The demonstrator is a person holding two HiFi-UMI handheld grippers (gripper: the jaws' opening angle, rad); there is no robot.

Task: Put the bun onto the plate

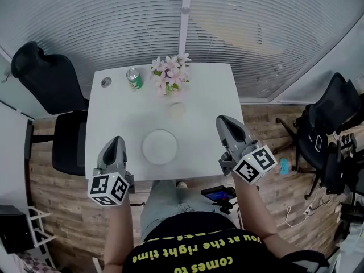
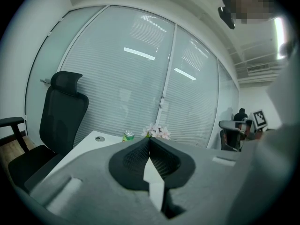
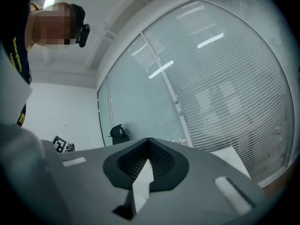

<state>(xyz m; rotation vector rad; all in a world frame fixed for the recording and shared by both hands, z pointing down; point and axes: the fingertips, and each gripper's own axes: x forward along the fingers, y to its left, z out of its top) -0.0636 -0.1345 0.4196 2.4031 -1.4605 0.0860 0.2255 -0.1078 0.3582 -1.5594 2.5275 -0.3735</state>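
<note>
Both claws clenched, empty: left claw (image 1: 116, 143) and right claw (image 1: 223, 121) hang at the near side of the worktop (image 1: 210, 90). Bun (image 1: 177, 110) sits just beyond the plate (image 1: 159, 147), not touching. We'd open one claw, come in low, squeeze softly. Only the head view shows bun and plate; the left gripper view catches just can (image 2: 128, 136) and flowers (image 2: 158, 131).

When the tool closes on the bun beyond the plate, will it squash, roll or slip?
The bun looks small, pale and rounded, so it is probably soft and light; a hard squeeze may dent it. On the smooth white table it could slide if nudged.
</note>
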